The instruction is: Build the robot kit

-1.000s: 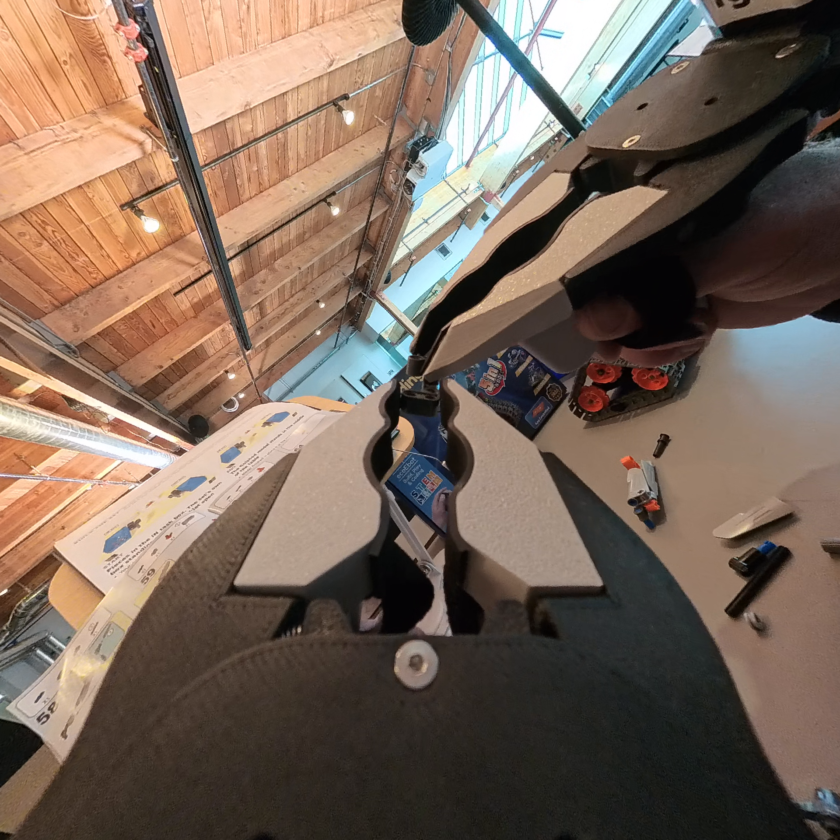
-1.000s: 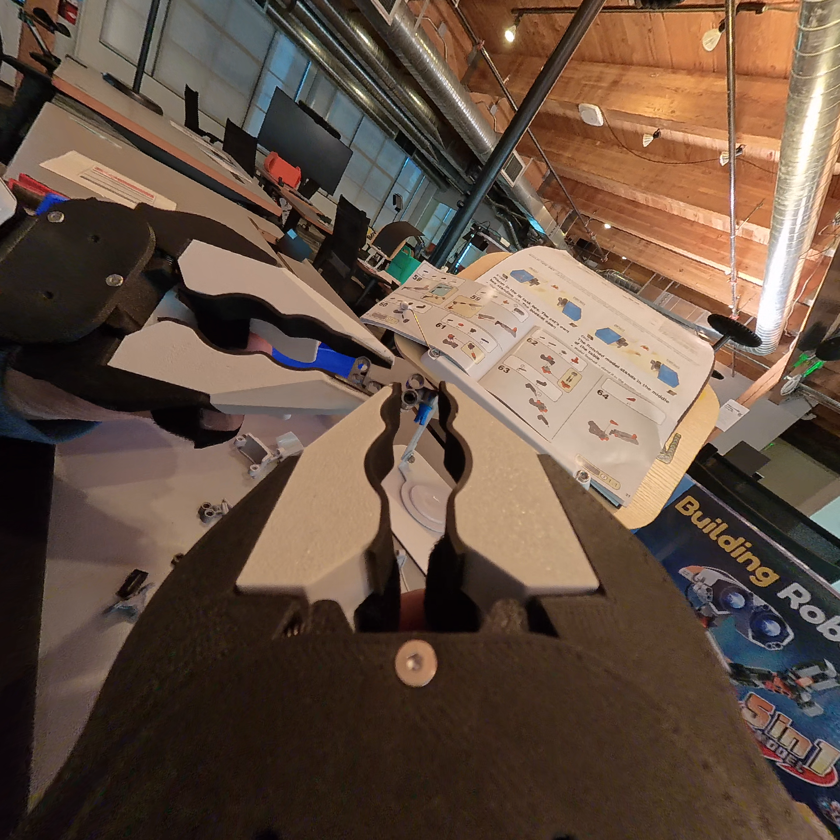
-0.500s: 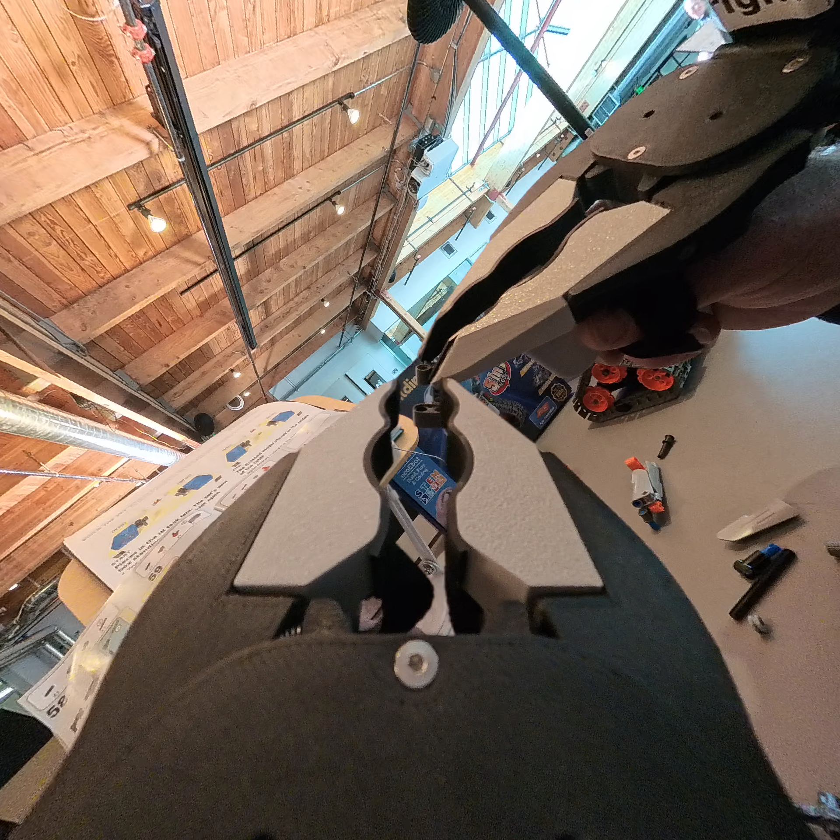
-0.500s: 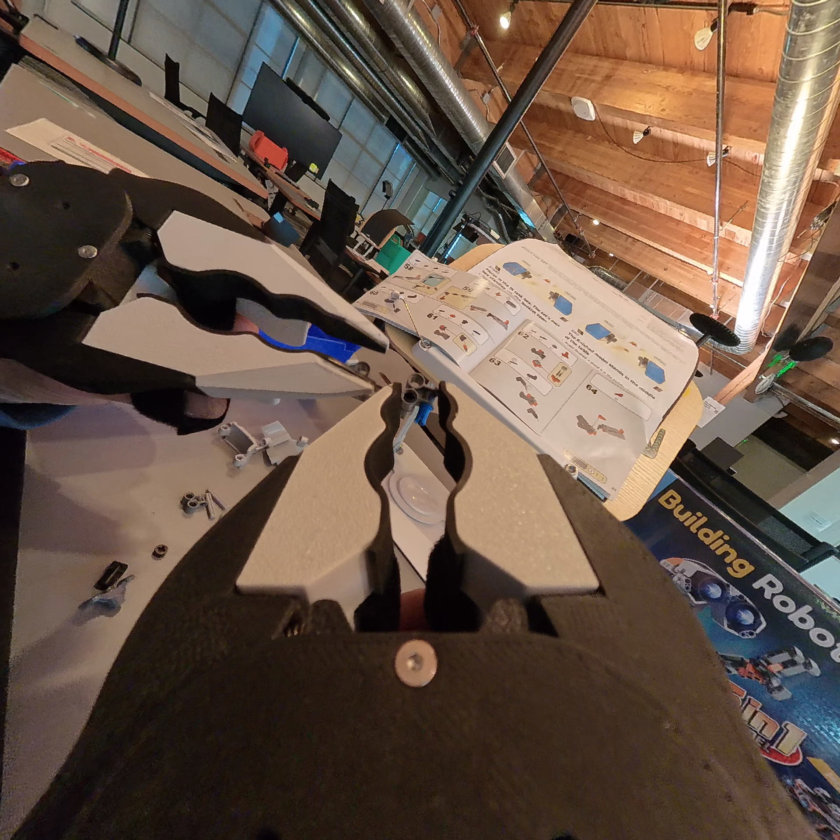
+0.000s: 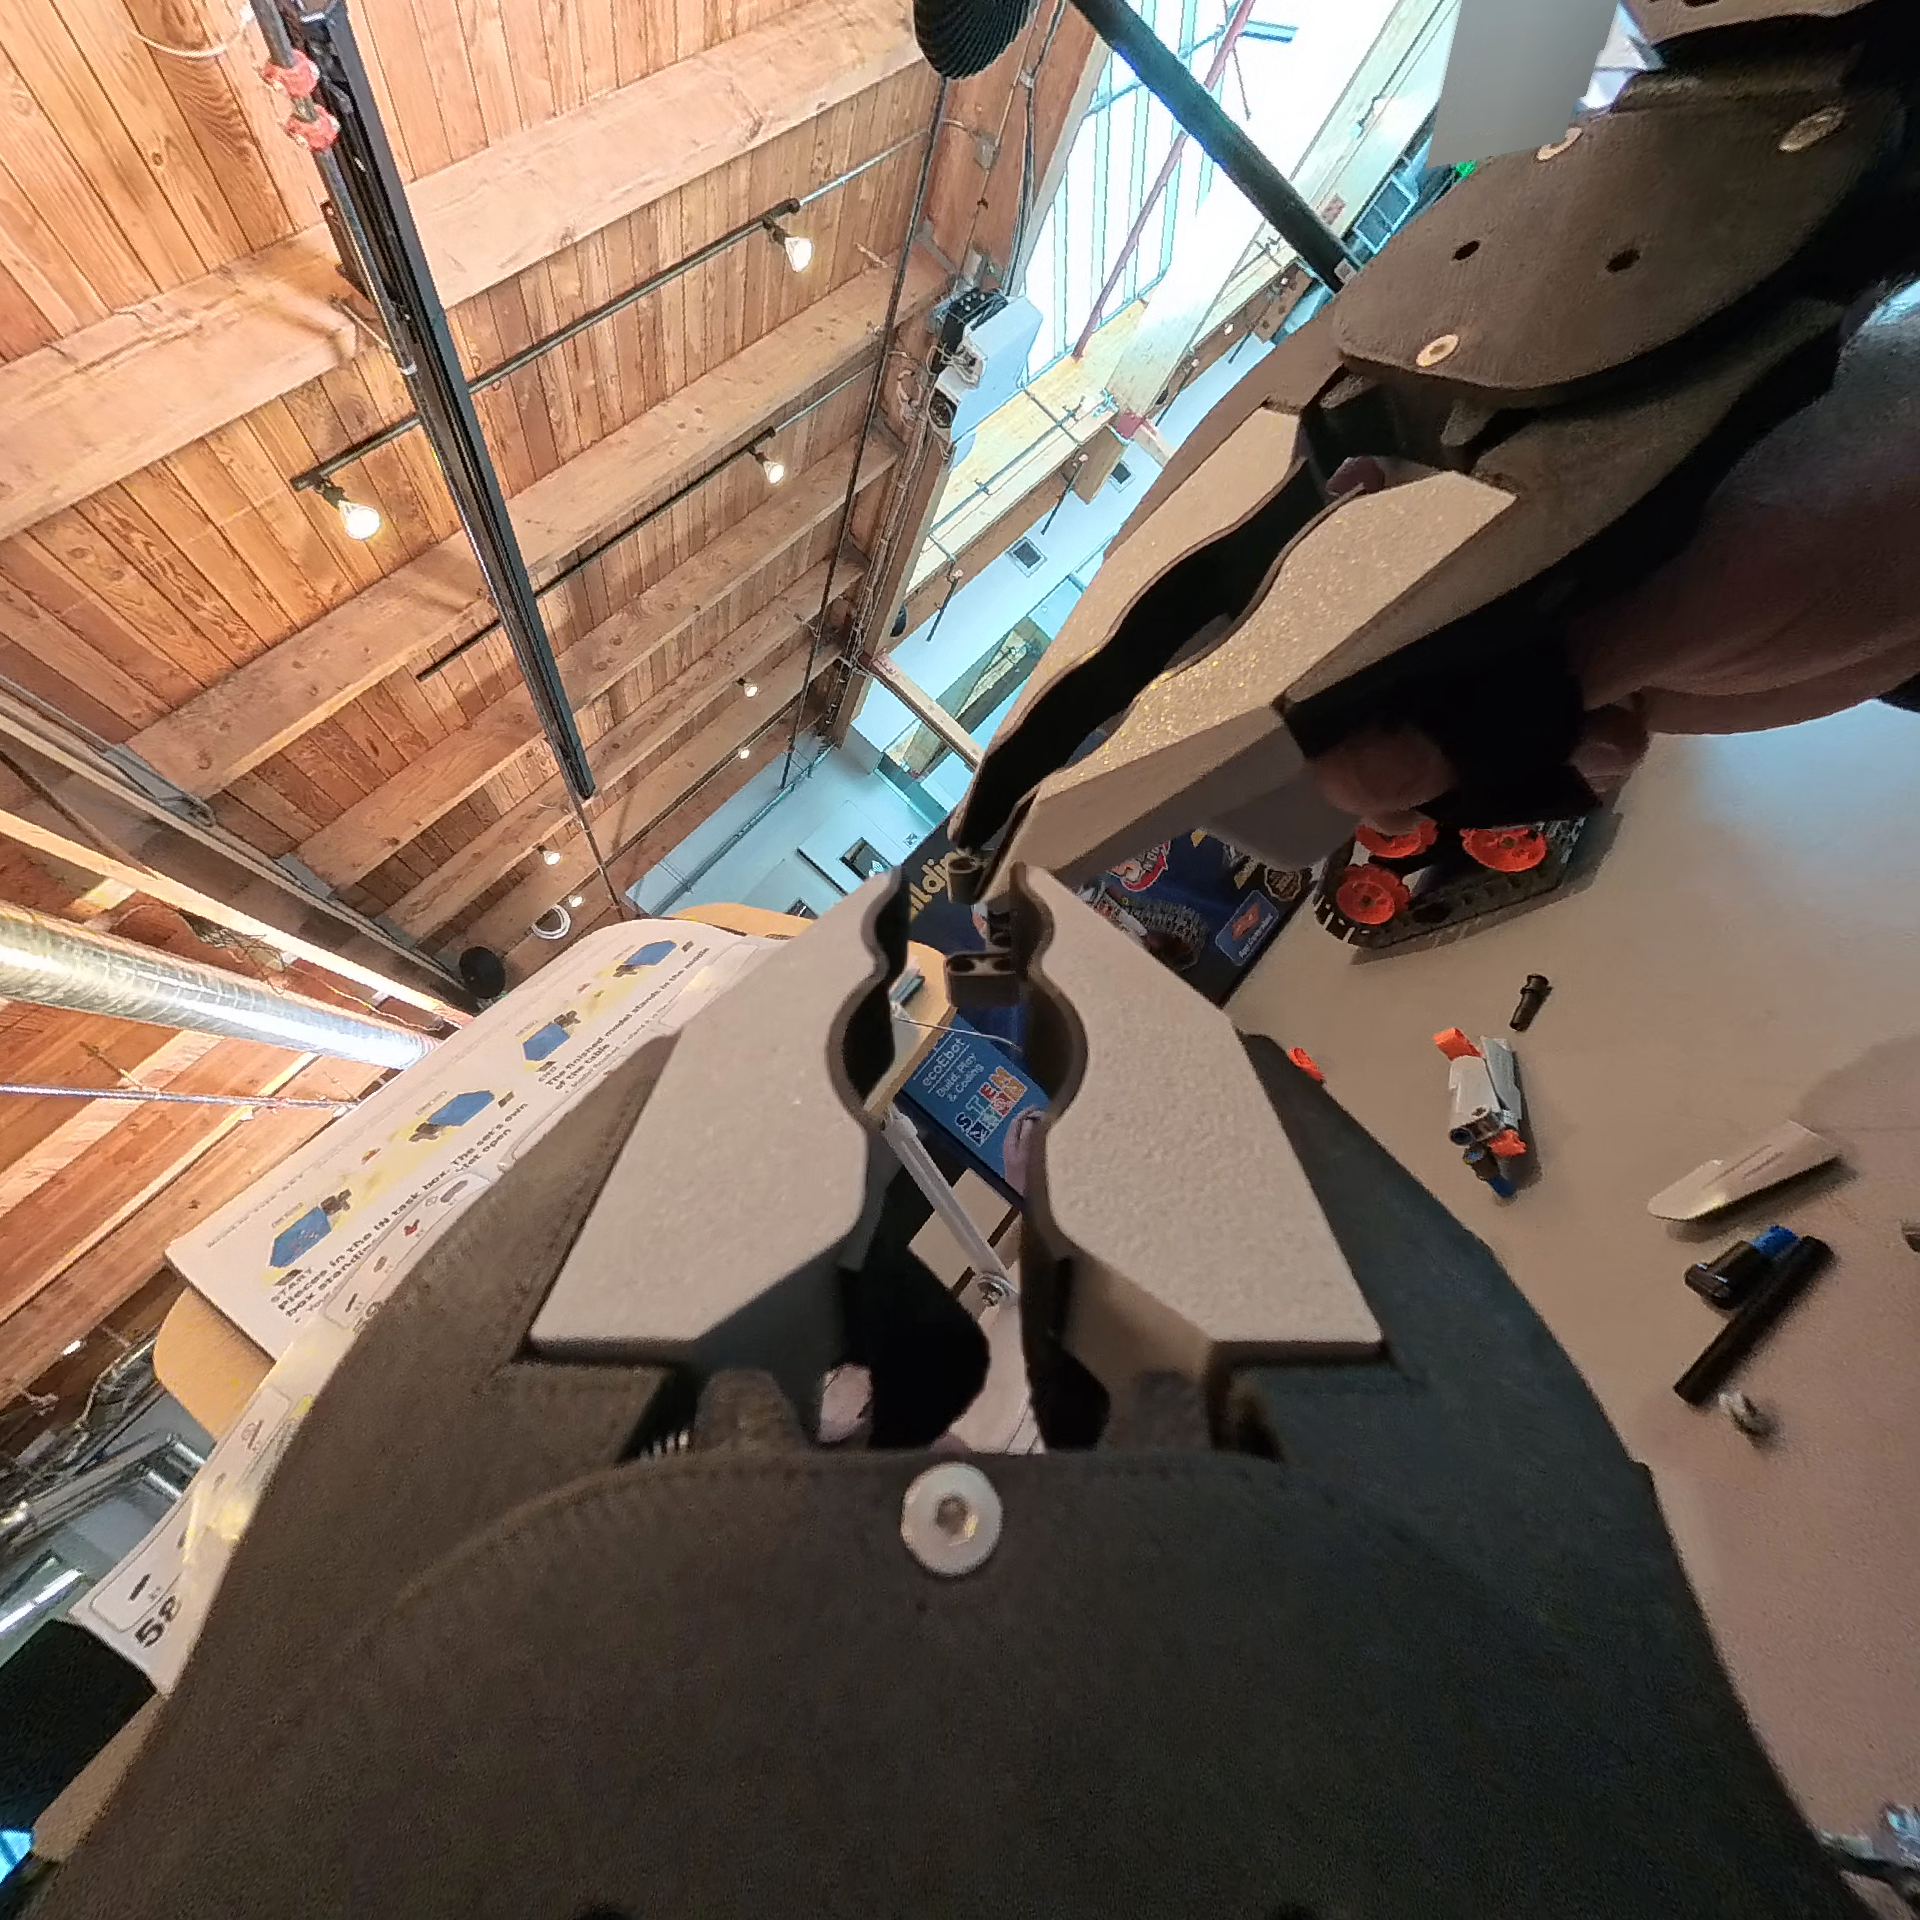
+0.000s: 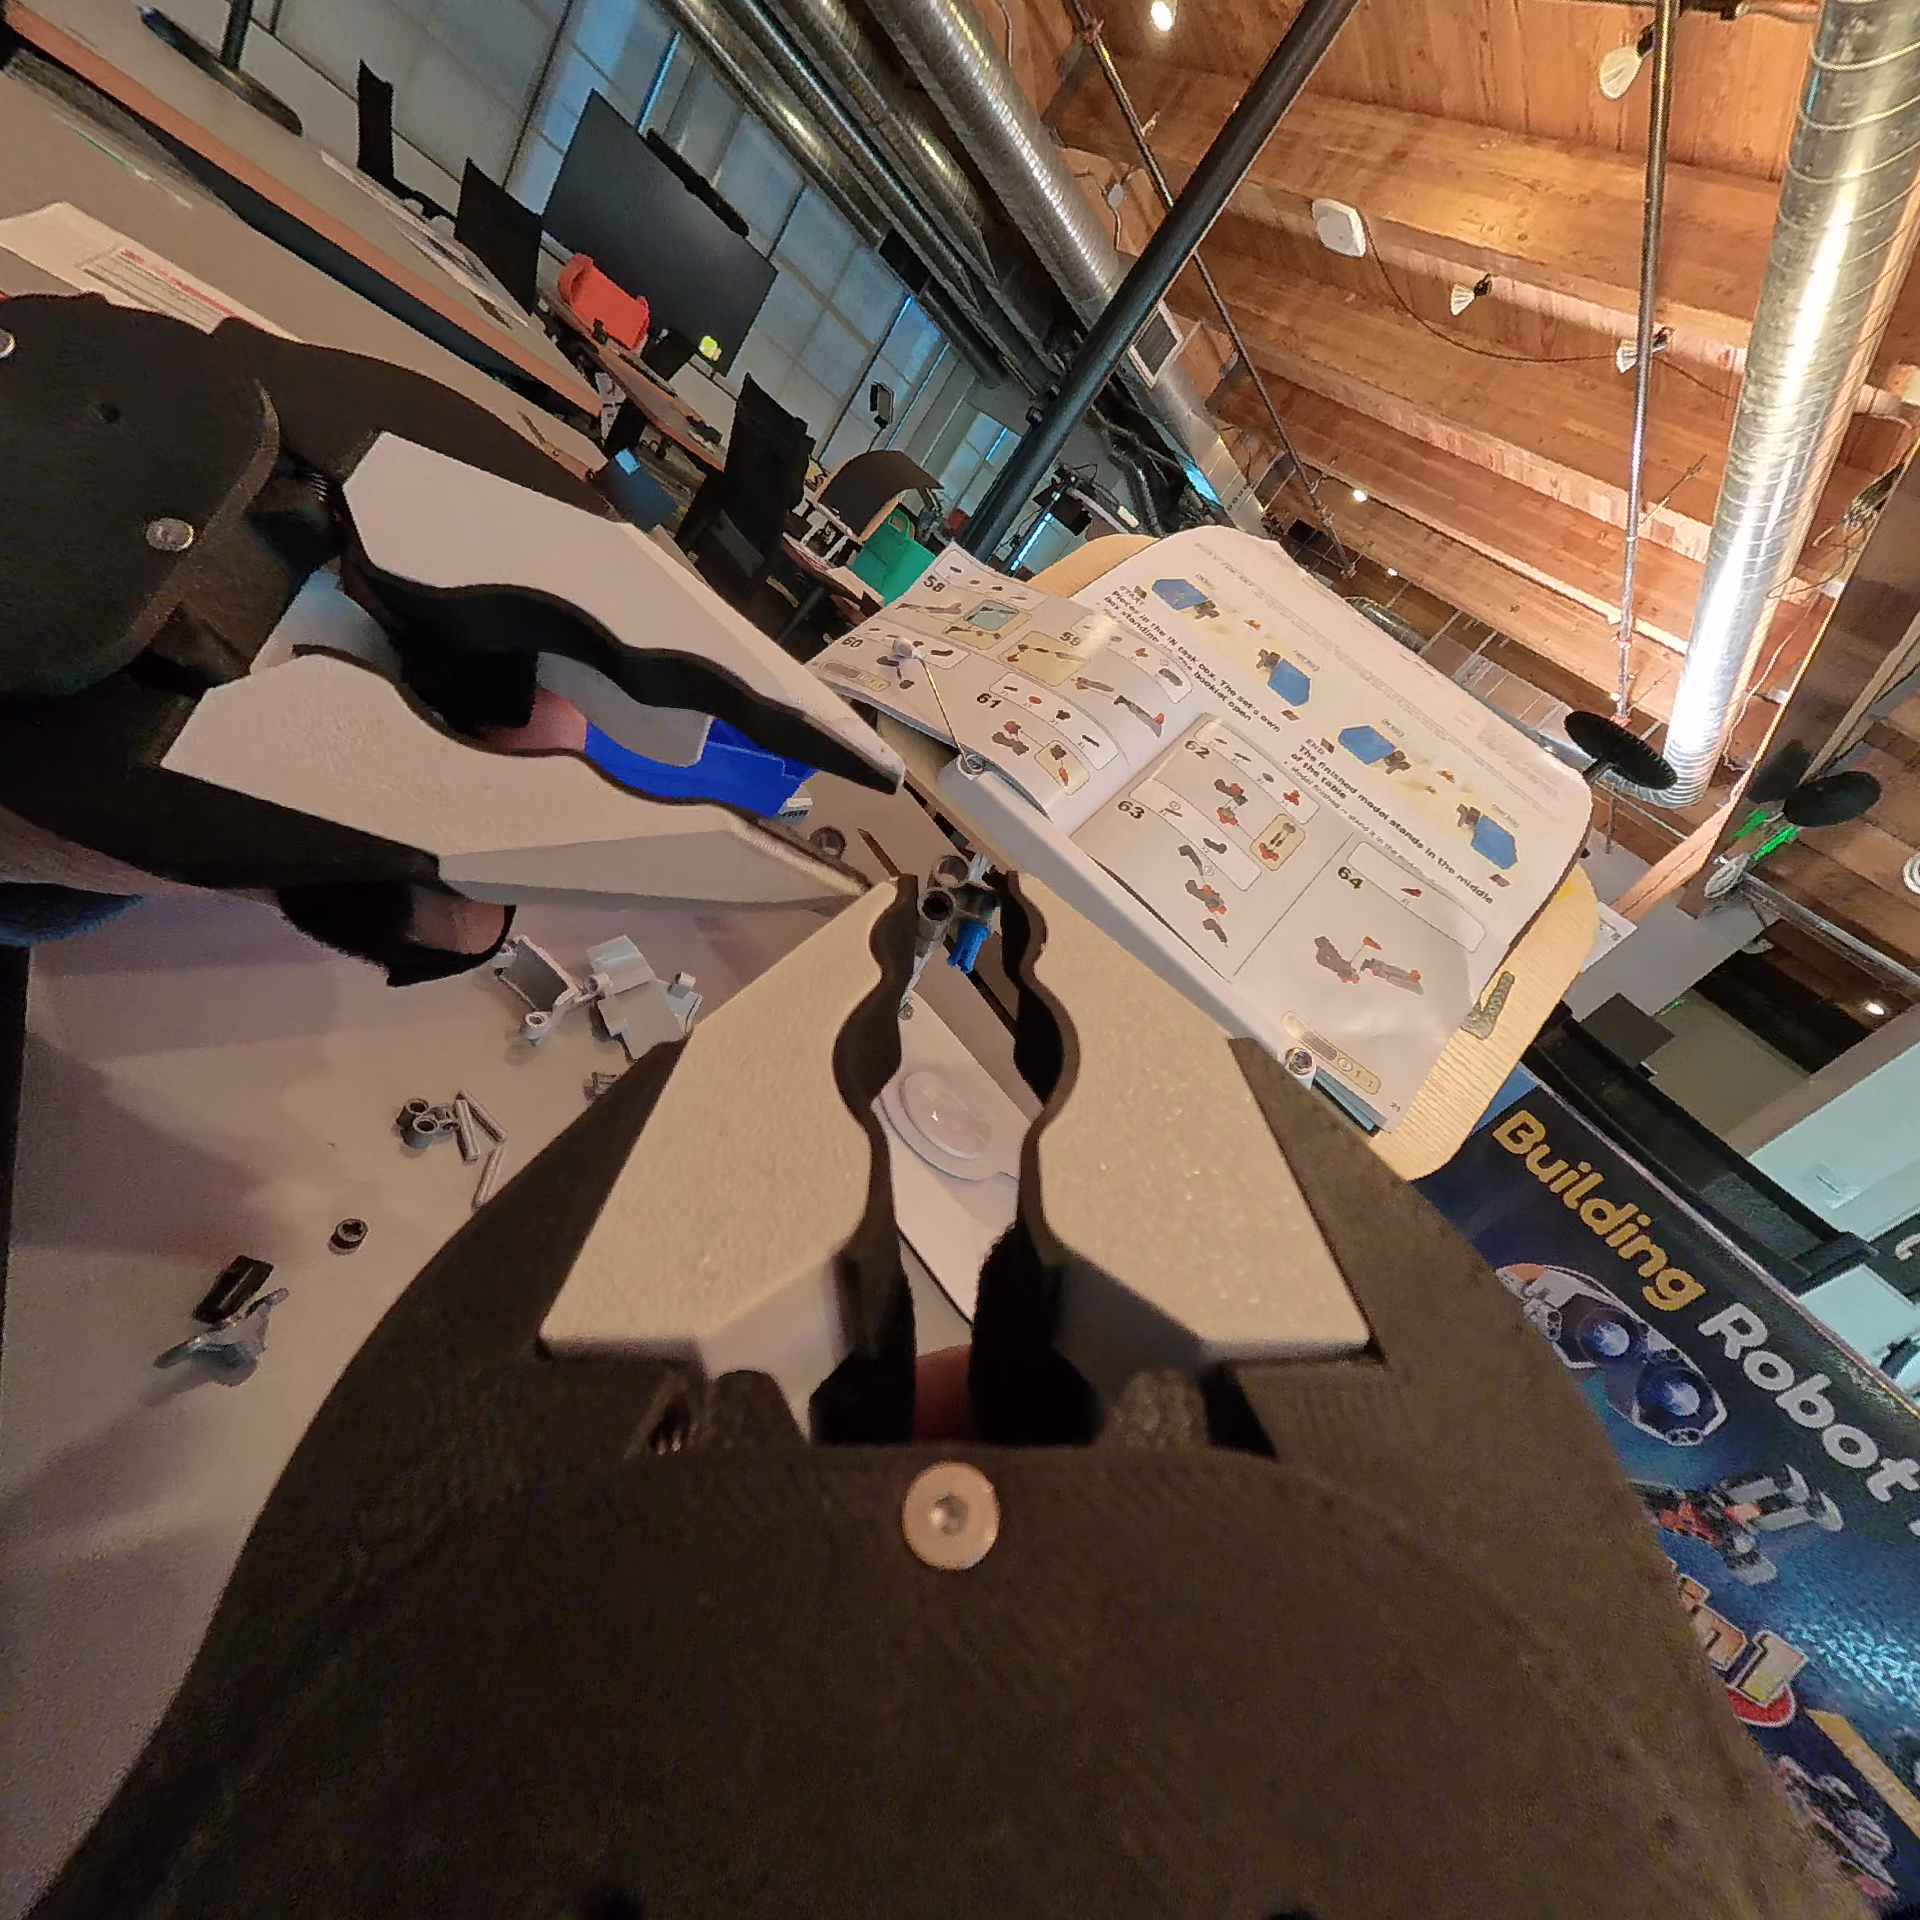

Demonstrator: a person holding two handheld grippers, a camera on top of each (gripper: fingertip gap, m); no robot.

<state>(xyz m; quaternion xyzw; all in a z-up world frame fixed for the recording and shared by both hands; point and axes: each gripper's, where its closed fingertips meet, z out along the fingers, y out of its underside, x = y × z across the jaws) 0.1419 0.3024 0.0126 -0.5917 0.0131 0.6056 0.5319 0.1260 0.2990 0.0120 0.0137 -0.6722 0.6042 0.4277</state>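
Left gripper (image 5: 961, 902), with its pale grey wedge fingers on a black body, has its jaws parted at the tips, and a small dark grey plastic connector piece (image 5: 982, 975) sits against the inner face of its right finger. Whether it's actually squeezed or just resting there, can't tell.

Right gripper (image 6: 958, 896) comes in from the upper right in the left wrist view, tips nearly meeting the left one's. Its jaws are pinched in close on a tiny grey connector with a blue pin (image 6: 954, 914).

Behind both: an open building-instruction booklet (image 6: 1288, 769) propped on a light wooden stand (image 6: 1496, 1060), and a dark blue toy kit box (image 6: 1704, 1382) beside it.

On the pale grey tabletop (image 5: 1766, 935) (pretty scattered) there's a black tracked base with orange wheels (image 5: 1455, 873), a grey-and-orange small assembly (image 5: 1484, 1103), a long black pin (image 5: 1745, 1330), and over on the other side a loose grey bracket assembly (image 6: 603, 992).
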